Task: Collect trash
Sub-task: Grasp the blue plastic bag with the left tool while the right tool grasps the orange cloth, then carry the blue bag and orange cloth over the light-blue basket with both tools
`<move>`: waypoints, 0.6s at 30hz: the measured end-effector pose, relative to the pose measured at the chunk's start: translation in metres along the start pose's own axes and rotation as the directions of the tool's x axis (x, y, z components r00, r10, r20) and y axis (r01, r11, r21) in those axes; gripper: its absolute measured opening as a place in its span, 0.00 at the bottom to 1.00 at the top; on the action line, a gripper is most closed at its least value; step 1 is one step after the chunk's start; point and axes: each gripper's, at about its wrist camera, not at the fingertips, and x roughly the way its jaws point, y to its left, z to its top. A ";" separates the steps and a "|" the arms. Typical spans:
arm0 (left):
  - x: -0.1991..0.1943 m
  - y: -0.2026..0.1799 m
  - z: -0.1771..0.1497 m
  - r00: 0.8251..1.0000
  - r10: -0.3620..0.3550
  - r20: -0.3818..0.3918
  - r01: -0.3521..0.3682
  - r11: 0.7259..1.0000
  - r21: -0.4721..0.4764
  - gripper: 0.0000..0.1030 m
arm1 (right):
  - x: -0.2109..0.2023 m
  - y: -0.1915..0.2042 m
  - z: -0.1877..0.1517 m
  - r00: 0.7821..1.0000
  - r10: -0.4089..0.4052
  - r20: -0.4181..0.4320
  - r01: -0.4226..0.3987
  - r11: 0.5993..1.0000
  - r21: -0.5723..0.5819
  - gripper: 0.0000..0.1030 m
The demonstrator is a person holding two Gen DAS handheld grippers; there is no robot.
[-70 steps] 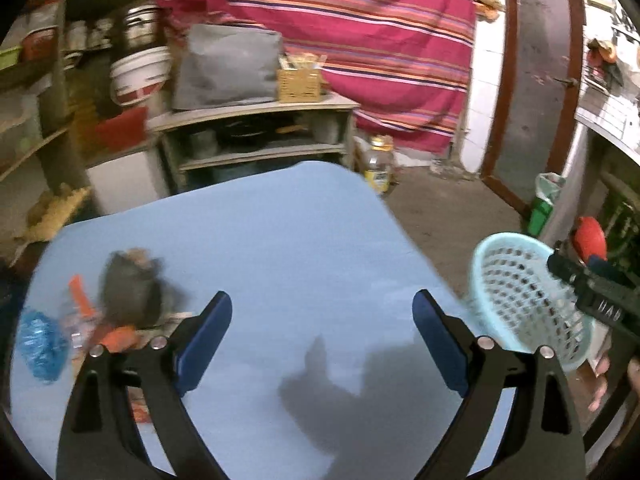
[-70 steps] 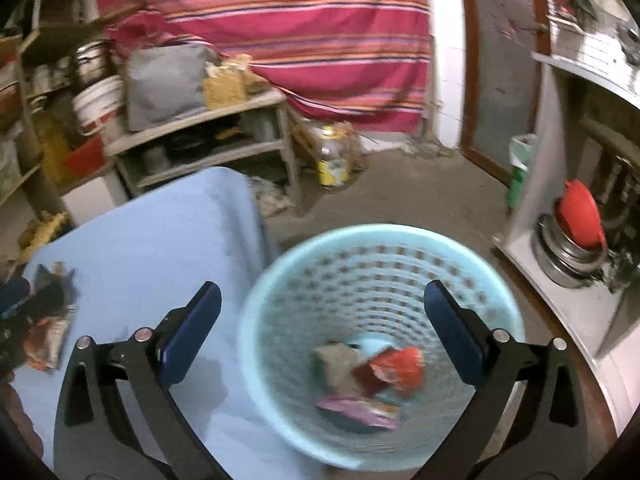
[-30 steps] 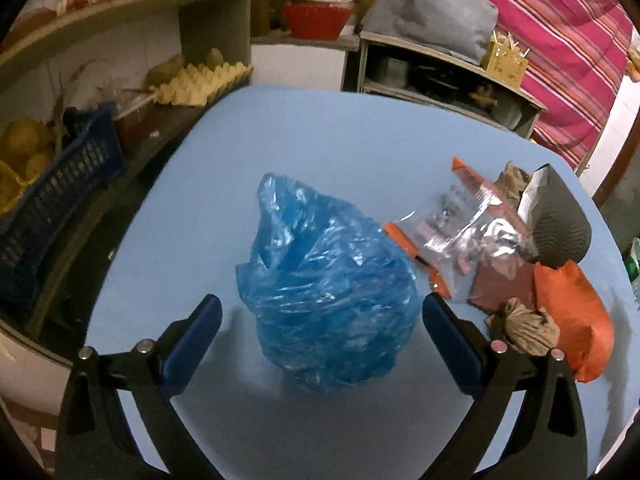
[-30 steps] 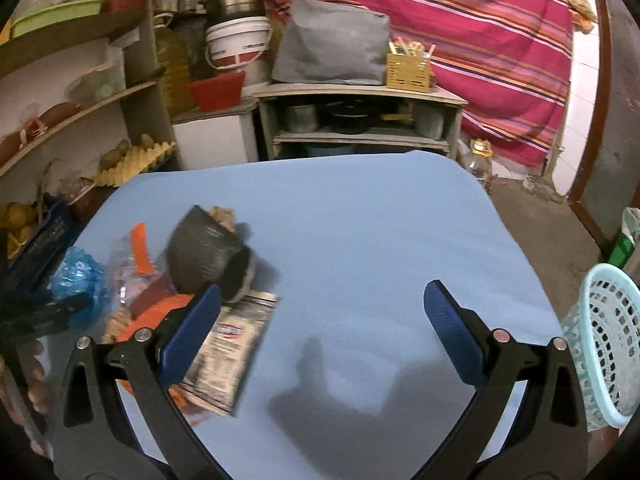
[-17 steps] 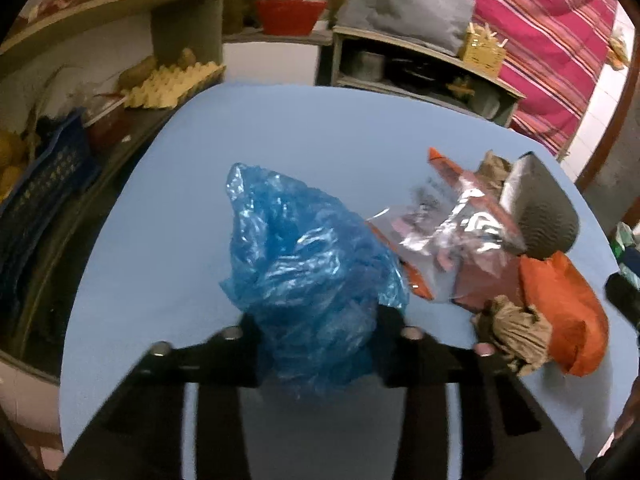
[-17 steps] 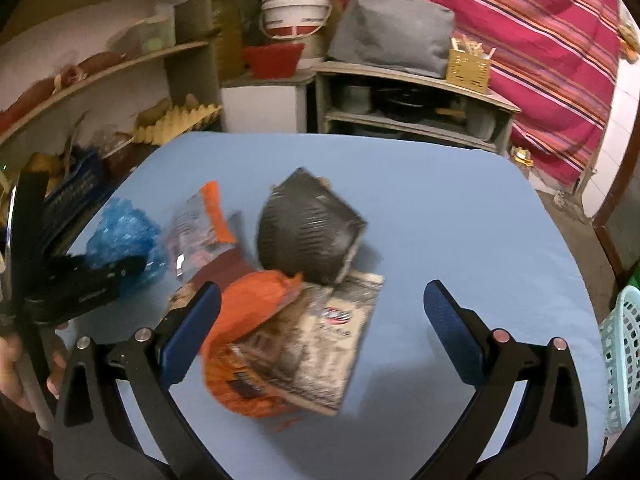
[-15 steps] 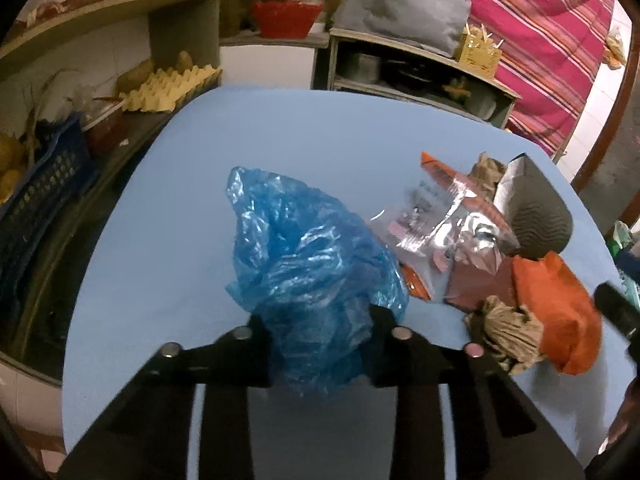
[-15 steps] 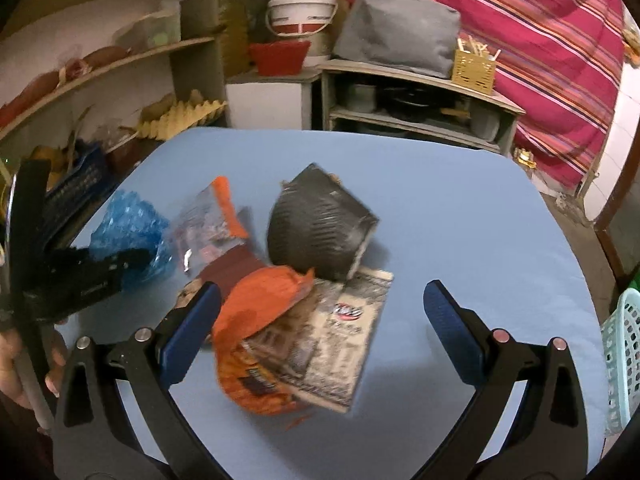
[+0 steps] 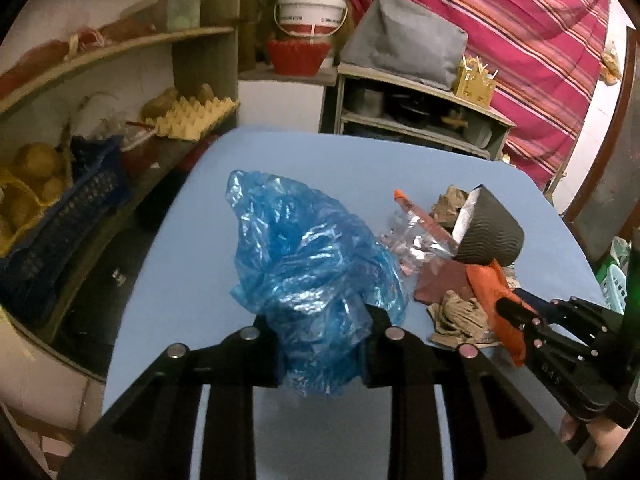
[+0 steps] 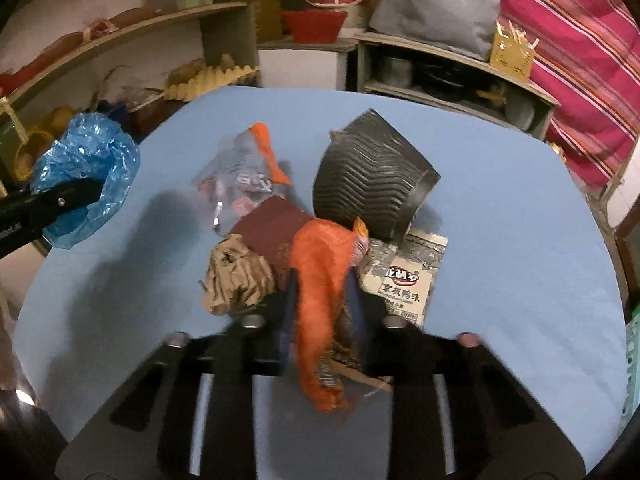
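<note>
On the blue table point(image 10: 500, 200), the trash pile sits around the black ribbed cup point(image 10: 368, 184). Left of that cup, the left gripper point(image 9: 324, 344) is clamped on the blue plastic bag point(image 9: 308, 264). Just in front of it, the right gripper point(image 10: 320, 320) is clamped on the orange wrapper point(image 10: 320, 276).

Left gripper point(image 9: 322, 334) of matte black plastic, slotted angular arms, round silver screw heads at the joints, right gripper point(image 10: 320, 312) of the same black build, dark blue pads point(image 10: 289, 300), pale lettering along its side, bare fingers beneath it
</note>
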 end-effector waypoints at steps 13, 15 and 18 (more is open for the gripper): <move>-0.034 -0.059 -0.015 0.999 -0.026 0.048 0.023 0.998 0.058 0.25 | -0.086 -0.070 0.003 0.987 -0.053 0.155 0.043 0.997 0.069 0.10; -0.035 -0.076 -0.016 0.998 -0.039 0.052 0.035 0.997 0.074 0.25 | -0.095 -0.088 0.000 0.983 -0.077 0.165 0.063 0.994 0.092 0.10; -0.033 -0.099 -0.016 0.997 -0.063 0.047 0.058 0.994 0.096 0.25 | -0.111 -0.122 -0.006 0.976 -0.124 0.180 0.100 0.985 0.141 0.10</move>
